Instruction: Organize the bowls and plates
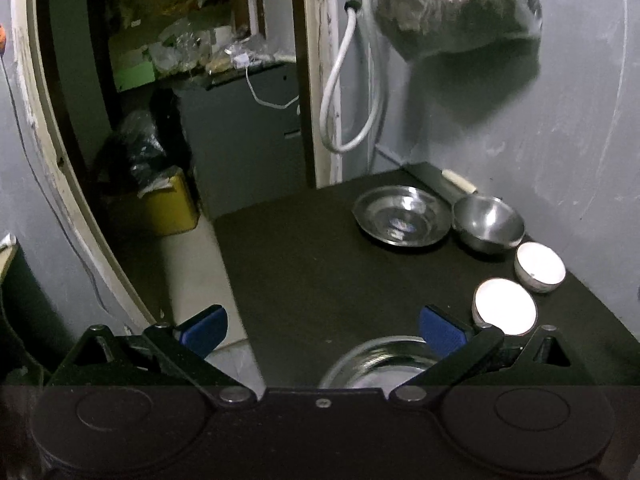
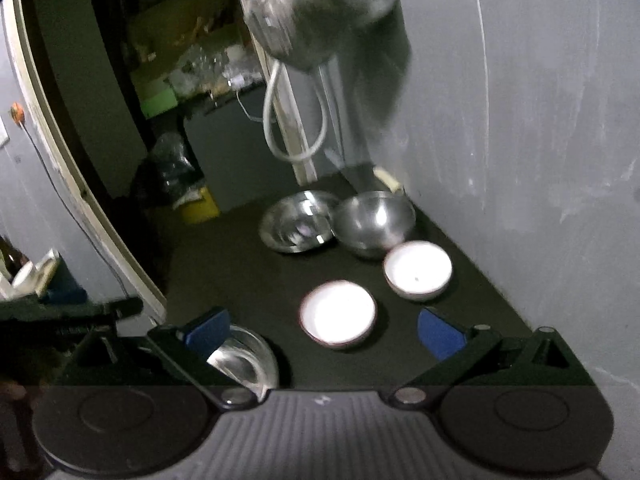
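- Steel near plate (image 1: 372, 364) sits directly under left gripper (image 1: 322, 330), by the table's front edge; jaws spread wide, empty.
- Right gripper (image 2: 324, 330) also wide open, empty; the plate lies off to its left, so left is nearer.

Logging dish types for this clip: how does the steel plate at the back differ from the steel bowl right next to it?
The steel plate is wide and shallow with a flat, broad rim; the steel bowl is deeper, with steep rounded walls. The plate spreads wider across the dark table, while the bowl stands taller. The plate lies nearer the doorway side; the bowl is nearer the wall. Both are shiny metal, upright, empty and side by side.
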Motion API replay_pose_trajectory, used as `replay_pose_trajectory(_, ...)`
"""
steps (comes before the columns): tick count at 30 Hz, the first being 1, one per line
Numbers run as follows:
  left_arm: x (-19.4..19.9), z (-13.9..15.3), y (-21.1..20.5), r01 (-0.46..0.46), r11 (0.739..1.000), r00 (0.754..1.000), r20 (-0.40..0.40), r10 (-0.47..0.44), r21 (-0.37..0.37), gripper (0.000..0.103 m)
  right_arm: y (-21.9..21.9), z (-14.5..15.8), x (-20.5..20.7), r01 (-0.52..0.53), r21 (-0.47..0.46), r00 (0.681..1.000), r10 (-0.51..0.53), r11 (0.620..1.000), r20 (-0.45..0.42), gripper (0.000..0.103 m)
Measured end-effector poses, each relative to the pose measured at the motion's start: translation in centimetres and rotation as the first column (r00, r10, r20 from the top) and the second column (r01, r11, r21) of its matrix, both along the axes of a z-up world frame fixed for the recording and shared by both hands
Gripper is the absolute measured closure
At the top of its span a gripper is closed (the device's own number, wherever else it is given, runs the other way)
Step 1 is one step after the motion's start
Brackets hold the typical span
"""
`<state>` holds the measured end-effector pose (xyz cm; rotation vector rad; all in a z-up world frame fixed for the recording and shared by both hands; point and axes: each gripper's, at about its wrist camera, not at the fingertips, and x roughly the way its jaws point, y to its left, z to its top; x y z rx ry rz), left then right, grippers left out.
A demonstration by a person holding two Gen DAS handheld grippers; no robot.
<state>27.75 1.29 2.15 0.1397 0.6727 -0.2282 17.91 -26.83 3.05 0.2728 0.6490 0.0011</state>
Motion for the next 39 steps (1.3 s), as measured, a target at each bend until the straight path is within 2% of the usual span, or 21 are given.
replay_pose_trajectory(7, 0.8, 4.9, 4.2, 0.024, 0.998, 0.999, 0.034, -0.022, -0.056, 0.001, 2.0, 8.4, -0.6, -0.021, -0.041, 0.997, 0.024, 0.999, 0.077, 0.000)
replay_pose_trajectory(9, 1.5, 5.3, 4.7, 0.004, 0.997, 1.000, 0.030, -0.001, -0.083, 0.001, 2.6, 9.6, -0.4, -0.031, -0.083, 0.991, 0.041, 0.996, 0.126, 0.000)
replay_pose_trajectory(11, 2.7, 5.0, 4.9, -0.030, 0.994, 1.000, 0.004, 0.031, -0.104, 0.001, 3.1, 9.5, 0.8, -0.031, -0.107, 0.991, 0.044, 0.994, 0.127, 0.000)
replay_pose_trajectory(16, 5.9, 3.8, 4.1, -0.061, 0.987, 0.996, -0.074, 0.050, -0.151, 0.001, 3.5, 7.5, 5.5, -0.093, -0.058, 0.994, 0.096, 0.994, 0.054, 0.000)
replay_pose_trajectory(19, 8.1, 3.2, 3.0, -0.059, 0.990, 0.996, -0.076, 0.049, -0.129, 0.001, 3.8, 6.6, 9.1, -0.150, -0.059, 0.987, 0.152, 0.987, 0.042, 0.000)
replay_pose_trajectory(22, 10.8, 2.0, 1.6, -0.067, 0.991, 0.996, -0.066, 0.060, -0.113, 0.001, 3.2, 4.8, 12.7, -0.175, 0.023, 0.983, 0.173, 0.984, 0.064, 0.000)
replay_pose_trajectory(26, 15.4, -0.4, 0.0, -0.112, 0.985, 0.992, -0.078, 0.102, -0.134, 0.001, 1.6, -0.4, 18.0, -0.111, 0.169, 0.994, 0.108, 0.979, 0.023, 0.000)
replay_pose_trajectory(29, 18.7, -2.4, -1.5, -0.135, 0.983, 0.988, -0.094, 0.124, -0.122, 0.001, 0.5, -4.6, 20.6, -0.060, 0.243, 0.997, 0.068, 0.968, -0.027, 0.001)
replay_pose_trajectory(34, 23.2, -6.0, -4.0, -0.123, 0.984, 0.988, -0.109, 0.110, -0.126, 0.001, -0.8, -9.8, 23.4, -0.021, 0.279, 0.997, 0.041, 0.960, -0.065, 0.006)
replay_pose_trajectory(38, 25.9, -8.4, -5.9, -0.102, 0.980, 0.987, -0.141, 0.078, -0.171, 0.001, -1.8, -12.5, 25.5, -0.003, 0.334, 0.995, 0.035, 0.943, -0.089, 0.016)
replay_pose_trajectory(39, 26.2, -8.9, -6.3, -0.098, 0.979, 0.987, -0.146, 0.072, -0.180, 0.001, -1.9, -13.0, 26.0, -0.005, 0.335, 0.995, 0.037, 0.942, -0.091, 0.016)
